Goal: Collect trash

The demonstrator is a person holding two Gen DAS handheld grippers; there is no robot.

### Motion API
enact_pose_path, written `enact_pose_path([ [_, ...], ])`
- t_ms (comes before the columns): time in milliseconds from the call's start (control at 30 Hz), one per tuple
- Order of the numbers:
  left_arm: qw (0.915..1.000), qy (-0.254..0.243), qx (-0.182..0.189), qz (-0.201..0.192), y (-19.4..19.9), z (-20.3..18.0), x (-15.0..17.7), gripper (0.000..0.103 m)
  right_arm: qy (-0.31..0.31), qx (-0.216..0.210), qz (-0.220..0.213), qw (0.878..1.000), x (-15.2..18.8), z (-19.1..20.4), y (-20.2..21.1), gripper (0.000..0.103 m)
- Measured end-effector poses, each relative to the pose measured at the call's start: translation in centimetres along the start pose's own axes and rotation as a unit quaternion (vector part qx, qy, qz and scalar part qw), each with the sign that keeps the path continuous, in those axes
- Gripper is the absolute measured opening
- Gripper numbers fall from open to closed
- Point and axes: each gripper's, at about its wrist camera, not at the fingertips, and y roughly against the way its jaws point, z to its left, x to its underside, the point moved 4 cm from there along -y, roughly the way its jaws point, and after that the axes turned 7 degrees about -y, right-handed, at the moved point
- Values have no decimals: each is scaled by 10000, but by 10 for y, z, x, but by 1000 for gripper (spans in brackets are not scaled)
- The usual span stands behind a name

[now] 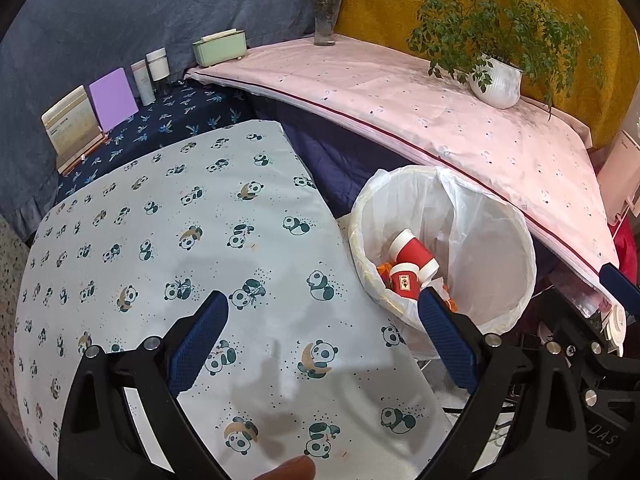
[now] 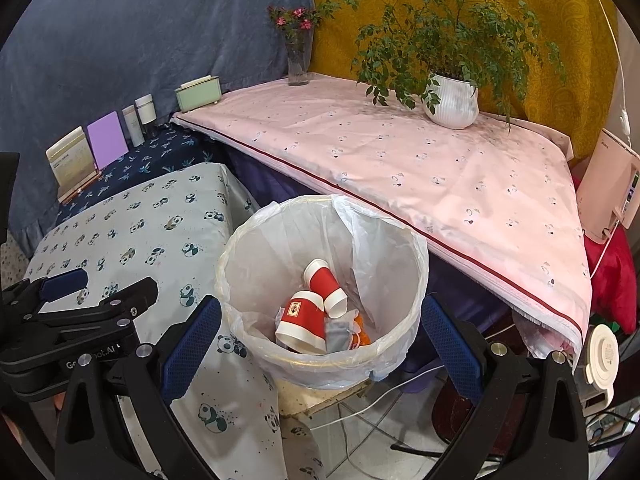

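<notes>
Red paper cups [image 2: 310,312] lay in the lined bin [image 2: 416,280]
Light, crushable; grip mid-wall gently. Both hand-held grippers [image 1: 322,320] [image 2: 320,326] gaped wide, empty

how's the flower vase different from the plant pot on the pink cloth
The flower vase is tall, narrow, clear glass; the plant pot is squat, round, ribbed white. The vase holds a few small pink flowers; the pot carries a wide spread of green leaves. The vase stands at the back corner, the pot further right. Both stand upright on the pink cloth.

Potted plant [image 2: 452,104] and flower vase [image 2: 298,60] on pink cloth [image 2: 400,160].
</notes>
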Motion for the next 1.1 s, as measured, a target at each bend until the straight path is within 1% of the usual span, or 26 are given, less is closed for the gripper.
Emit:
enact_pose_path([
  [733,10000,7,-53,-15,1,0,1,91,151,87,-11,9998,4,-1,1,97],
  [933,9999,-72,-67,-40,1,-3,3,91,242,128,-9,9996,7,2,0,97],
  [1000,9999,-57,-116,-55,2,-3,3,91,235,128,-6,9996,8,1,0,97],
  [1100,10000,1,-90,-3,0,-1,5,91,231,127,17,9997,9,1,-1,97],
])
